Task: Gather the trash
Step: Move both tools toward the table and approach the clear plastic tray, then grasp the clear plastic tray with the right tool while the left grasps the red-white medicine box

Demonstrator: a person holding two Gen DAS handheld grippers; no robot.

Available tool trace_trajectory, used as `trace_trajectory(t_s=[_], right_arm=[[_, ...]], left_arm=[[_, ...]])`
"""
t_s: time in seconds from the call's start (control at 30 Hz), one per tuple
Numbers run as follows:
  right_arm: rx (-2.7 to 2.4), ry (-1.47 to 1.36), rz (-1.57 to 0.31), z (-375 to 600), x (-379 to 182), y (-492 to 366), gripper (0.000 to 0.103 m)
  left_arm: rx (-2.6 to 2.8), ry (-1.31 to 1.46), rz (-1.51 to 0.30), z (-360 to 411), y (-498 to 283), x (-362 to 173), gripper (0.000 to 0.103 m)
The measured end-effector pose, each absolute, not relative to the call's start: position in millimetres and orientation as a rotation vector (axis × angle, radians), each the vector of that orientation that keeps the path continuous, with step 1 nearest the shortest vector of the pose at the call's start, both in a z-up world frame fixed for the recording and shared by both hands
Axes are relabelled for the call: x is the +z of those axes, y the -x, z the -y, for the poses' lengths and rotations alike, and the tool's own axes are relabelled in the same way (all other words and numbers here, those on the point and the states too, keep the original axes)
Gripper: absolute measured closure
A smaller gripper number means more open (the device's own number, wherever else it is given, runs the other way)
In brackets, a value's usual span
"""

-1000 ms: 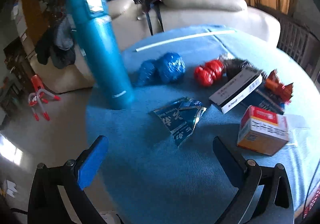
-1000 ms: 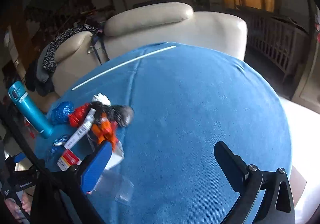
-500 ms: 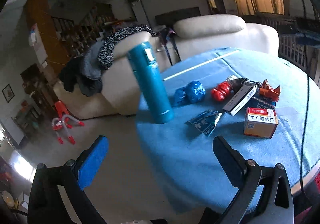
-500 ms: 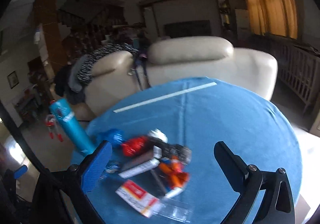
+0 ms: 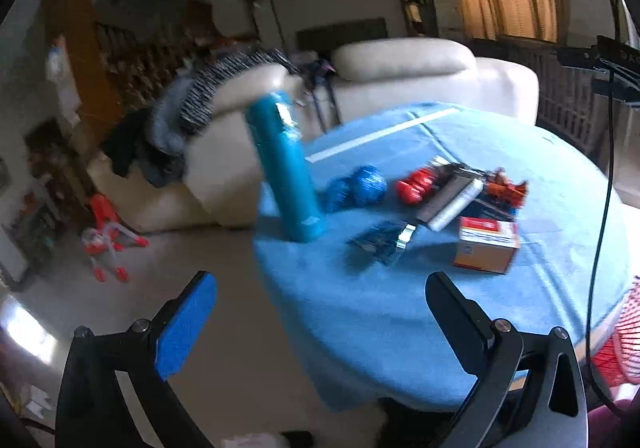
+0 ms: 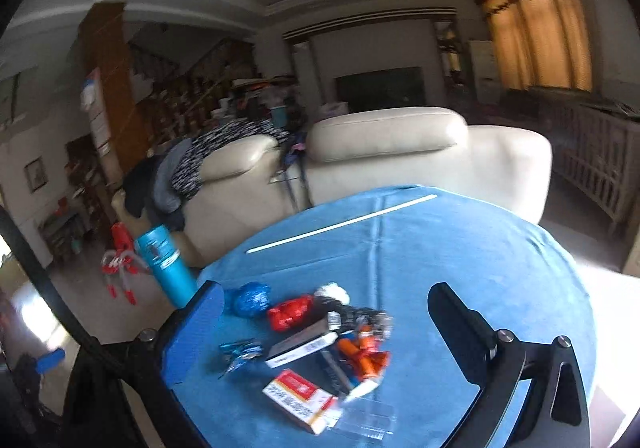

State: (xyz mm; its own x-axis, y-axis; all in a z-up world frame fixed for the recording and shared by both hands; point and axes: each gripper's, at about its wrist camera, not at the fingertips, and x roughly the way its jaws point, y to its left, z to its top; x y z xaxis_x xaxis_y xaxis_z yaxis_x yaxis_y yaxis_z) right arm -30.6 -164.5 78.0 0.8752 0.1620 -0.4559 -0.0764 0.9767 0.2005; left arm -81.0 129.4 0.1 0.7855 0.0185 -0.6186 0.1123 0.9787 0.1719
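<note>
Trash lies in a cluster on the round blue-clothed table: a red-and-white carton, a flat blue foil wrapper, crumpled blue balls, a red wrapper, a long white-and-black box and an orange wrapper. The right wrist view shows the same pile, with the carton, the box and the orange wrapper. My left gripper is open and empty, back from the table's near edge. My right gripper is open and empty, above the pile.
A tall teal flask stands at the table's left edge. A cream sofa with clothes draped on it is behind the table. A red toy lies on the floor at left. A red mesh basket shows at the right edge.
Both grippers have pulled back and up from the table, so the trash pile looks smaller and farther. Both stay open and empty. Nothing on the table moved.
</note>
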Motion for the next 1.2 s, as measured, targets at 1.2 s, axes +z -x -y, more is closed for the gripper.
trace_trajectory(t_s=[1.2], right_arm=[[0.092,-0.338,-0.711,241,-19,113,0.0]], left_arm=[[-0.095,-0.19,-0.643,-103,76,-12,0.0]])
